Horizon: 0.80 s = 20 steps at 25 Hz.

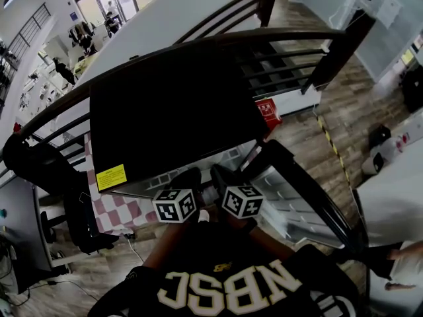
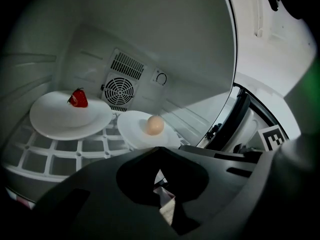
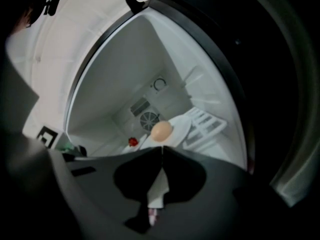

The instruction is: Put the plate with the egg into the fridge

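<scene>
Left hand-held gripper (image 2: 159, 151), nearest the lens, has its jaws closed on the near rim of a white plate (image 2: 131, 127). The right hand-held gripper (image 3: 162, 148) pinches the same rim, also closed. An egg (image 2: 154, 125) sits on the plate just beyond both tips. The plate is inside the fridge (image 2: 175, 34), in front of the fan vent (image 2: 120, 90), over the wire shelf (image 2: 65, 146). A second plate (image 2: 55, 118), left of the vent, holds a strawberry (image 2: 78, 98).

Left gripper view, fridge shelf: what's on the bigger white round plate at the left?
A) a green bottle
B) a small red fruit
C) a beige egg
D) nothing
B: the bigger white round plate carries a small red fruit; the beige egg sits on the smaller white plate beside it.
</scene>
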Tool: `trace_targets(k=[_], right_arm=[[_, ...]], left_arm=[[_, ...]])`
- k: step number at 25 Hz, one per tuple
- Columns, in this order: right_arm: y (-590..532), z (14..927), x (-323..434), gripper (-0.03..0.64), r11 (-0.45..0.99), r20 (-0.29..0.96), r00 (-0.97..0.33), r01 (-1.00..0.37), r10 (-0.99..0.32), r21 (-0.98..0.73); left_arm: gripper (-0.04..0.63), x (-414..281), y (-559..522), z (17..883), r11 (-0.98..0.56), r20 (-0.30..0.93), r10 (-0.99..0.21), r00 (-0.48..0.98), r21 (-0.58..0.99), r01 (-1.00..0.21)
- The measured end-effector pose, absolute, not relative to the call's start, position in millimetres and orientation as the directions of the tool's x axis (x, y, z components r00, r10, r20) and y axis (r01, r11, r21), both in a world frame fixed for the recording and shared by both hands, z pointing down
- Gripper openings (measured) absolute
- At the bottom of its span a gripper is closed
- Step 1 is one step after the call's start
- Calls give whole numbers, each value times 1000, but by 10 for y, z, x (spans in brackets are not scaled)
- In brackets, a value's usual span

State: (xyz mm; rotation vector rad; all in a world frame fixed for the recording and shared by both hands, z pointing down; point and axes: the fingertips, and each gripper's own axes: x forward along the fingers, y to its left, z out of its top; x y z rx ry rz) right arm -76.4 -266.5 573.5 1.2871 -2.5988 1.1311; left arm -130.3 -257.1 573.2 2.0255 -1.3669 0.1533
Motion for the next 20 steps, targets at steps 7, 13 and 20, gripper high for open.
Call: trace_targets(k=[7, 13, 20], right_arm=[[-2748, 5724, -775, 25, 387, 327, -650, -706, -686, -593], [-2689, 5693, -775, 25, 396, 320, -657, -700, -682, -594], [-2387, 5555, -656, 25, 446, 284, -676, -689, -680, -571]], left_arm=[[21, -1314, -2630, 5727, -201, 454, -777, 436, 478, -855], [21, -1323, -2561, 5732, -185, 451, -784, 427, 488, -853], [21, -1354, -2267, 5519, -182, 373, -847, 379, 468, -865]])
